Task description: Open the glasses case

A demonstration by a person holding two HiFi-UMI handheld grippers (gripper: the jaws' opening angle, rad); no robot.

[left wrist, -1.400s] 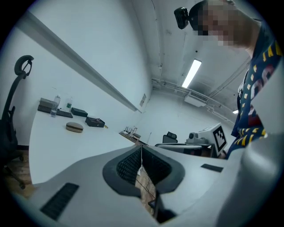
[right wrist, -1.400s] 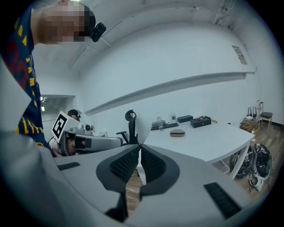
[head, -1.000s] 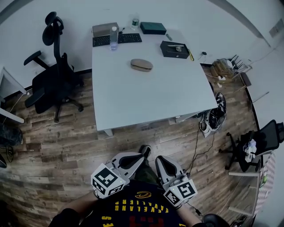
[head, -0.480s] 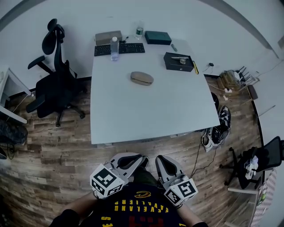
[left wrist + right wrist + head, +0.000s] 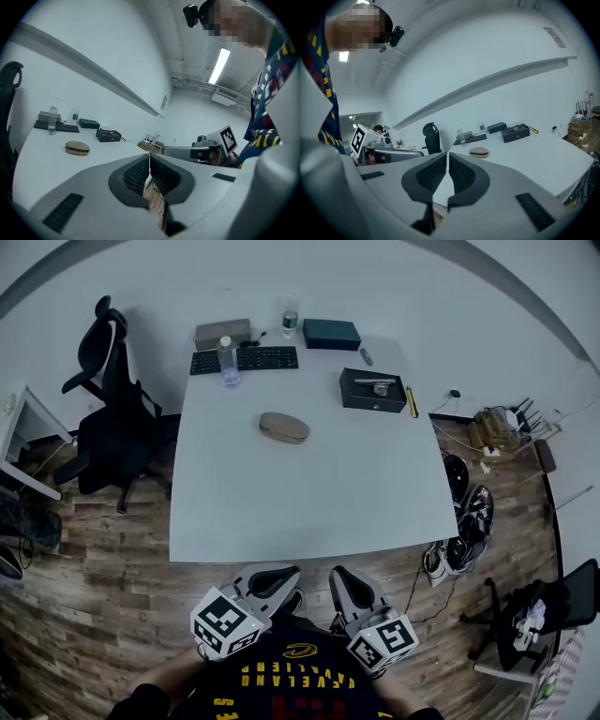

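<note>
The tan oval glasses case [image 5: 284, 427] lies closed on the white table [image 5: 309, 493], toward its far half; it also shows as the case [image 5: 77, 148] in the left gripper view and the case [image 5: 478, 152] in the right gripper view. My left gripper [image 5: 279, 577] and right gripper [image 5: 343, 580] are held close to my body, just short of the table's near edge, well away from the case. Both are shut with nothing between the jaws. The left gripper [image 5: 149, 160] and right gripper [image 5: 448, 159] point toward the table.
At the table's far end sit a keyboard [image 5: 244, 359], a water bottle [image 5: 226, 360], a second bottle [image 5: 290, 319], a tan box [image 5: 222, 333], a dark green box [image 5: 331, 333] and an open black box [image 5: 373, 390]. An office chair [image 5: 108, 418] stands left; bags and cables [image 5: 459, 521] lie right.
The table has come nearer to me in the head view; its near edge now lies just ahead of both grippers. Both grippers stay shut and empty.
</note>
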